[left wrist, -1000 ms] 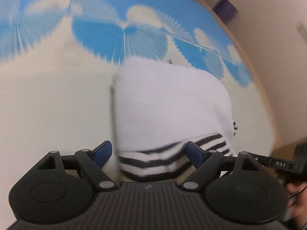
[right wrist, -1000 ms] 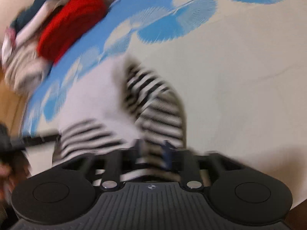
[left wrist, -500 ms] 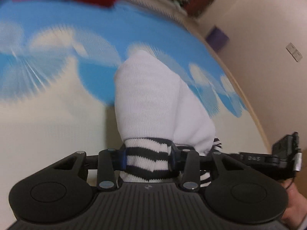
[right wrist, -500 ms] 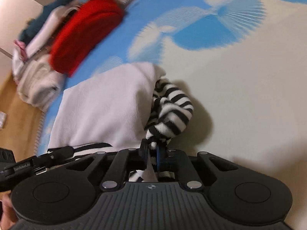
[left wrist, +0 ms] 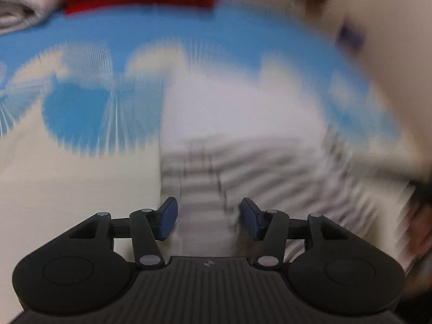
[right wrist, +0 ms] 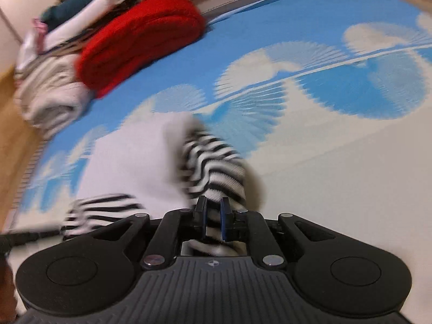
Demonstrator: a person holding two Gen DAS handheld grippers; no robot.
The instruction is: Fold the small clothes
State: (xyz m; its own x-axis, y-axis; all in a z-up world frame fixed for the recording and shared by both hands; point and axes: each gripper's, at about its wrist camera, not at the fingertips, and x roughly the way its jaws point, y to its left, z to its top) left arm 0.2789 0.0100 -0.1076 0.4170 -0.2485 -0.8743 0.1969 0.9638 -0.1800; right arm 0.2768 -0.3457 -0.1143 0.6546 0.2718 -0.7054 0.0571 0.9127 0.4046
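Note:
A small white garment with black-and-white striped cuffs (left wrist: 243,135) lies on the blue-and-cream mat (left wrist: 81,108); the left wrist view is blurred by motion. My left gripper (left wrist: 208,220) is open, its blue pads either side of a striped edge without pinching it. In the right wrist view the same garment (right wrist: 135,162) is partly folded, and my right gripper (right wrist: 213,221) is shut on its striped sleeve (right wrist: 213,167). The left gripper's tip shows at the left edge there.
A pile of clothes with a red knit piece (right wrist: 140,40) and a cream piece (right wrist: 51,97) sits at the mat's far edge. Wooden floor (right wrist: 10,124) lies beyond the mat on the left. A wall rises on the right of the left wrist view.
My left gripper has opened and let go of the striped edge, and it is moving fast. My right gripper stays shut on the striped sleeve, which has been drawn across the garment.

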